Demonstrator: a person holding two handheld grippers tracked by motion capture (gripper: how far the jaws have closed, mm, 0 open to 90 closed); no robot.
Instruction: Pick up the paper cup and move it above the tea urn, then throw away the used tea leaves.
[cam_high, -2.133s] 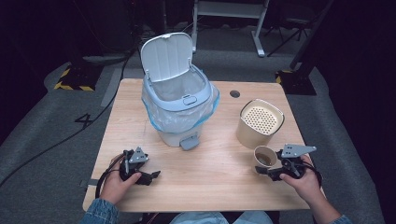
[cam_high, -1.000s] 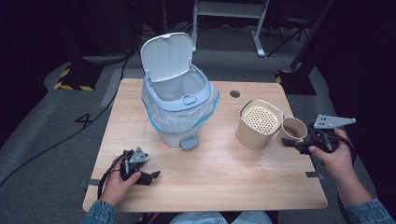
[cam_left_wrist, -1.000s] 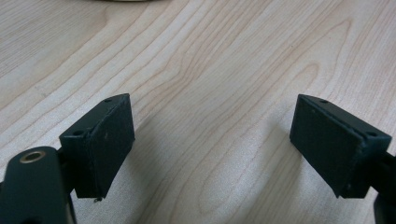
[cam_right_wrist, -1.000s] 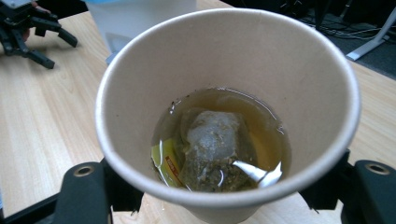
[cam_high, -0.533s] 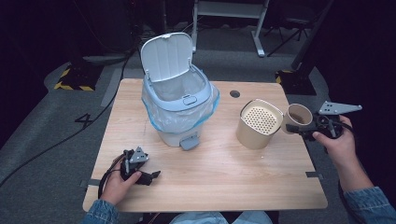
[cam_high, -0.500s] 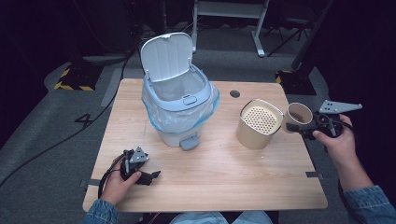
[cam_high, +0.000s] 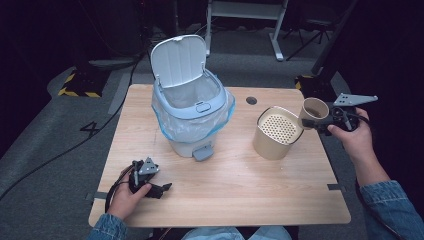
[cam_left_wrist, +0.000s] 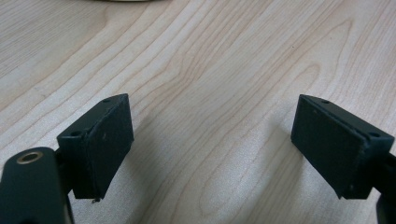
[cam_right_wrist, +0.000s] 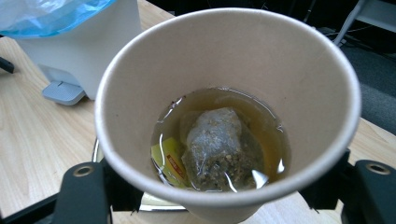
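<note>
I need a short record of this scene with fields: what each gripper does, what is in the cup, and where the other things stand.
right gripper: shut on cup, held in the air beside the strainer pot
cup content: brownish liquid, tea bag with yellow tag
left gripper: open, holds nothing, low over the table
bin: lid up, blue bag inside, at the table's middle
strainer pot: right of the bin, perforated top

we are looking down on a table (cam_high: 225, 200) where a lidded bin (cam_high: 192, 112) is standing left of a perforated canister (cam_high: 276, 132); a cup (cam_high: 313, 111) is hanging just right of the canister, a tea bag (cam_right_wrist: 219, 144) lying in its liquid, while the left gripper (cam_high: 159, 190) is resting near the front left edge.
</note>
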